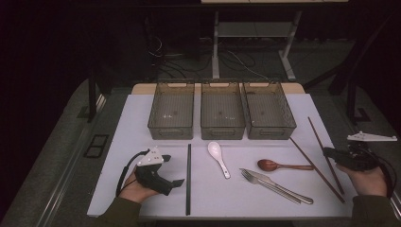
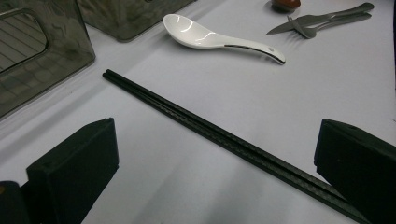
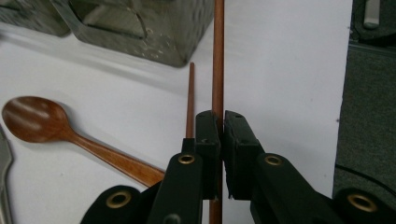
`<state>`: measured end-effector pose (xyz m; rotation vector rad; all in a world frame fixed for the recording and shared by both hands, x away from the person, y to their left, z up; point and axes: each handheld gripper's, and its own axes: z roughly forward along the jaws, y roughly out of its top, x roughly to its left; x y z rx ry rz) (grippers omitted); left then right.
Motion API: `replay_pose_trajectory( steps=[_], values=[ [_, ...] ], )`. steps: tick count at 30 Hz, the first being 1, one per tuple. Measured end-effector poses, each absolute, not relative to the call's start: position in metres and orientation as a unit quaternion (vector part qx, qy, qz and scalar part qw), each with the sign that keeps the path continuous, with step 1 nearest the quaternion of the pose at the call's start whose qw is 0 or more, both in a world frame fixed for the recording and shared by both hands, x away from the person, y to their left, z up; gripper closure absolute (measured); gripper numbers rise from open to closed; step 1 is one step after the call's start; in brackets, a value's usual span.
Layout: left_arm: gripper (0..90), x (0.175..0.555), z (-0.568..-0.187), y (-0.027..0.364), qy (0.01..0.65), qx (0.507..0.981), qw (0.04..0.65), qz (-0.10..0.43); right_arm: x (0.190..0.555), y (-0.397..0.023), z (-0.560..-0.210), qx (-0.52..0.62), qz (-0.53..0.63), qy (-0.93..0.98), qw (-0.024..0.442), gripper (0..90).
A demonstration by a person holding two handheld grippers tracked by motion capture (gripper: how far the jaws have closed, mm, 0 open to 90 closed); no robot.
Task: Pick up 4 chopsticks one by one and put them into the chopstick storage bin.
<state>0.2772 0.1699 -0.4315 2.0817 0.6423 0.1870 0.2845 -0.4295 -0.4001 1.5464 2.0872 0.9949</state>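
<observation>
**Brown chopstick pinched, twin left on table**

The right gripper (image 3: pixel 219 140) is seen clamped on one brown chopstick (image 3: pixel 217 56), jaws closed on its shaft at the table's right side. The second brown chopstick (image 3: pixel 190 100) lies just beside it, near the wooden spoon (image 3: pixel 32 116). A slip or swivel is likely if the thin round stick is lifted by so narrow a pinch; the twin could be knocked. The held stick is slim, smooth, reddish-brown. The left gripper (image 1: pixel 163 177) is held spread wide, grasping nothing, beside the black chopsticks (image 2: pixel 224 140). Three bins (image 1: pixel 222 111) are set behind.
</observation>
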Motion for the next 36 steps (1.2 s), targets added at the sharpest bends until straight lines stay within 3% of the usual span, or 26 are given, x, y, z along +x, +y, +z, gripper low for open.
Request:
replay_pose_trajectory(
  steps=[15,36],
  values=[
    [0.0,0.273,-0.434,0.179,0.264,0.842,0.464,0.078,0.298,-0.410,-0.371,0.519,0.401,0.729,0.196,85.0],
    [0.0,0.274,-0.436,0.177,0.259,0.841,0.469,0.071,0.324,-0.327,-0.348,0.443,0.449,0.758,0.166,84.9]
  ],
)
